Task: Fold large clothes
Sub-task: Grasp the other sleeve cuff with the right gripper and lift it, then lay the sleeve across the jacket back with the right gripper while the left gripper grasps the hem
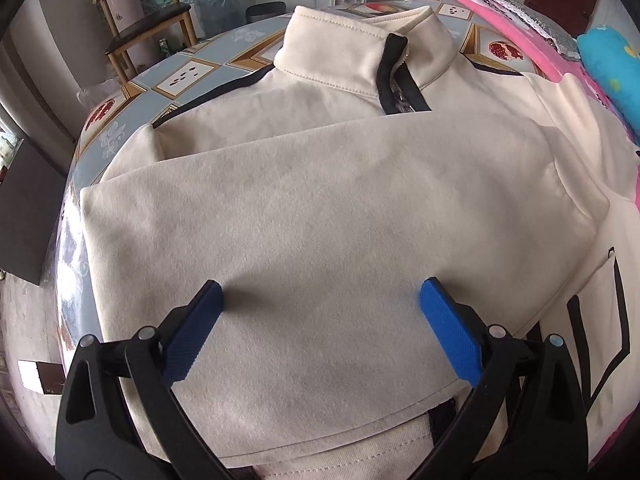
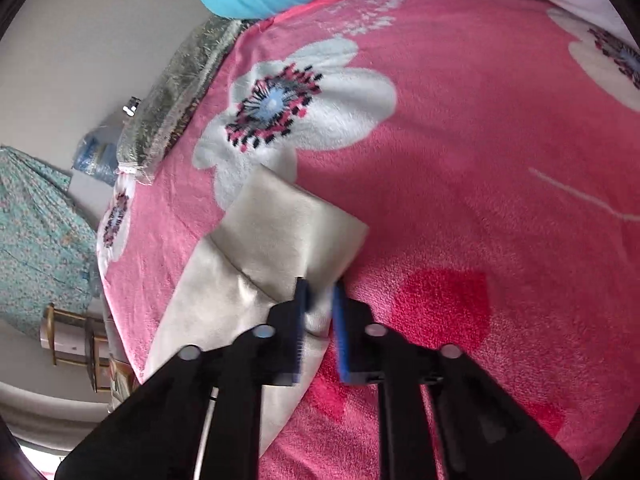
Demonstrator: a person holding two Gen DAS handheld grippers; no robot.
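A cream zip-up jacket [image 1: 332, 92] lies on a patterned table [image 1: 188, 74], collar [image 1: 352, 40] at the far side. One sleeve [image 1: 320, 208] is folded flat across its chest. My left gripper [image 1: 322, 286] hovers just over that sleeve, blue pads wide open and holding nothing. In the right wrist view the jacket's other sleeve [image 2: 280, 224] stretches over a pink flowered blanket [image 2: 460, 160]. My right gripper [image 2: 320, 285] is shut on the near edge of its cuff, with cream cloth pinched between the pads.
A wooden chair [image 1: 148, 20] stands beyond the table's far left corner. The pink blanket [image 1: 520, 20] and a blue pillow [image 1: 612, 64] border the jacket on the right. A silvery plastic-wrapped bundle [image 2: 176, 96] lies along the blanket's edge.
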